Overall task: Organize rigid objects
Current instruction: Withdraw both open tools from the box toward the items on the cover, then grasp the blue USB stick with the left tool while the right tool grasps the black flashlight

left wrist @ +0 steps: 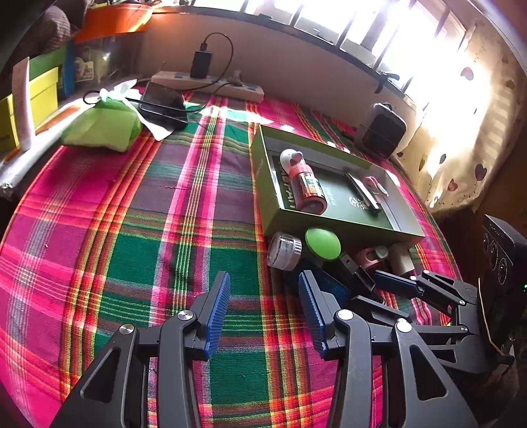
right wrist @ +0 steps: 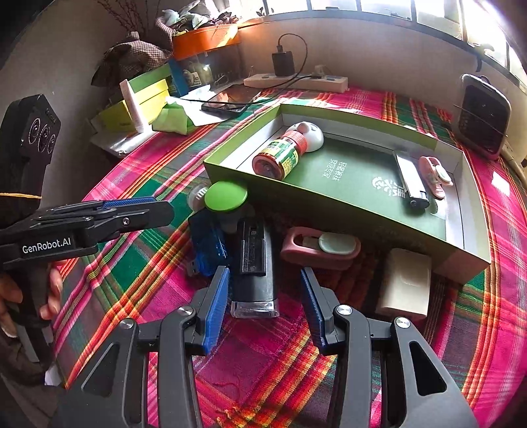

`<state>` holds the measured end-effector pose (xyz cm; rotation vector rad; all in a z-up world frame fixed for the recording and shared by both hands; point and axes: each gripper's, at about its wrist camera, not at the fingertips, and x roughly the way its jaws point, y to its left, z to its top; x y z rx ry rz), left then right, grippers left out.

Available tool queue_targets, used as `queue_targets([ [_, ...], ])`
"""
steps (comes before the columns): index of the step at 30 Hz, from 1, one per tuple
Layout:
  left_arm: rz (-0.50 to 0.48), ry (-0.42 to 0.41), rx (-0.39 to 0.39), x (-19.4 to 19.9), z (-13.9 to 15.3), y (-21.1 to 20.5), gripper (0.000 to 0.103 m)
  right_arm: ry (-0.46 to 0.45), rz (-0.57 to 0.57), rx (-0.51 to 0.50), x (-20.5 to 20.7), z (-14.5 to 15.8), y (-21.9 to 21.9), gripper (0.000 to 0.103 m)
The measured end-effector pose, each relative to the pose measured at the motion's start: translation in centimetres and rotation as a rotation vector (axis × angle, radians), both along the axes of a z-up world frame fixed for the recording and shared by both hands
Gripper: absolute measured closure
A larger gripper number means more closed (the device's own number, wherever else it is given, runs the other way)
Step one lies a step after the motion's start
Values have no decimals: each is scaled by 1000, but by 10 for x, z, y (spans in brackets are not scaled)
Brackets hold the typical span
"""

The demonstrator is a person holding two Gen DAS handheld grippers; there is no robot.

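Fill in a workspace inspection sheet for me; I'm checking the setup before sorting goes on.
Surface: plaid cloth, mostly bare near the cameras.
Job's things: green box holds a red-capped bottle, a white dome piece, a lighter and a pink clip. Outside, along its near wall: green lid, clear jar, blue item, black device, pink case, white block.
Clutter: green cloth bundle, yellow boxes, black speaker.
Grippers: left gripper open, empty; right gripper open around the black device's near end.
Cables: power strip, black charger and cord.
Surroundings: bright window.
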<state>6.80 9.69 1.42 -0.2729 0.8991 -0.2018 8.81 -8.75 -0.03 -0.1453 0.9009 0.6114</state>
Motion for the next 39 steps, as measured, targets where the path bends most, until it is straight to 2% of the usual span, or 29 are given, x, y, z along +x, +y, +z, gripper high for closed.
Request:
queue_targets([
  [3,-2,3,-3,1,-1,0,60,-11,9,-17,-3,-1,1,60],
  [7,-6,5,-6,1,-2,0,60,-25,8,-37,-5,-1,2,73],
  [17,-6,8,-10,-3,-2,0,60,-21,72,-51,-15,-1,8,74],
  [29,-38,26,-20,-7,-1,-11,60,34,142,9,-26,-2,14,74],
  [39,-55,48,53,-3,-7,-33,60,21,67,22,-29,0,-9,74],
])
